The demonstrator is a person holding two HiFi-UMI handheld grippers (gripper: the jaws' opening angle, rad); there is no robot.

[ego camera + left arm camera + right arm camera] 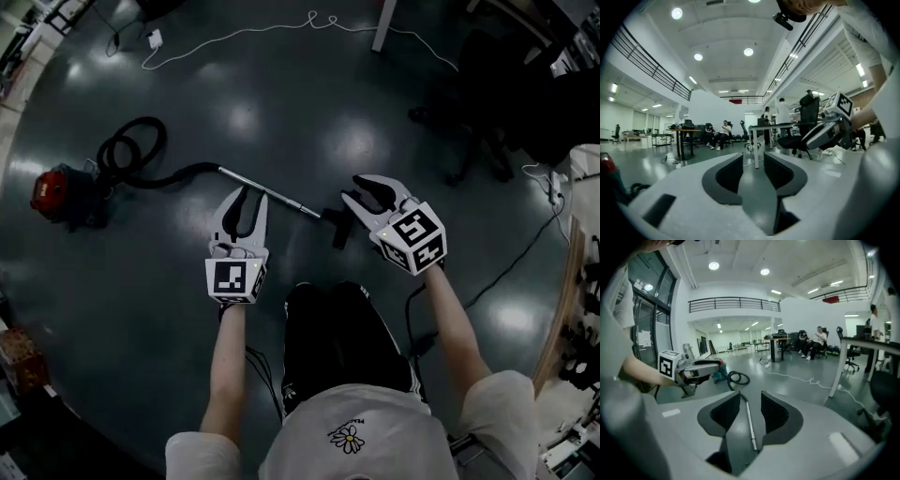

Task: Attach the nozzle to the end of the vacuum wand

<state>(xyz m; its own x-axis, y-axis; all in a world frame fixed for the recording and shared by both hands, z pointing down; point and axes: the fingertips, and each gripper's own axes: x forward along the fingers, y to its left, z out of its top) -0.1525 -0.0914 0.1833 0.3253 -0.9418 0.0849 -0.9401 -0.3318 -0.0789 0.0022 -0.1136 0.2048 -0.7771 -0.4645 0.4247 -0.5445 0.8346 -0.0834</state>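
- Dark glossy floor (309,122) of a big open hall fills my head view. A white cable (309,22) snakes along at 12 o'clock, and an office chair (478,131) stands at 2 o'clock.
- At 9 o'clock sits the red vacuum cleaner (58,195). Its black hose (131,150) is coiled just beside it.
- From the hose, the vacuum wand (267,193) lies flat on the floor, running towards 4 o'clock.
- I see the black nozzle (339,225) on the floor at the wand's far end. I cannot tell whether it is seated on the wand or only touching it.
- My left gripper (243,199) hovers over the wand's middle, pointing to 12 o'clock. Its fingers are released, with only bare floor showing between them.
- My right gripper (356,189) hovers at 2 o'clock of the nozzle, aimed towards 10 o'clock. Its fingers are also released and grasp nothing; in its own view the wand shows through the gap, down on the floor.
- Across the hall, people sit on chairs near desks.
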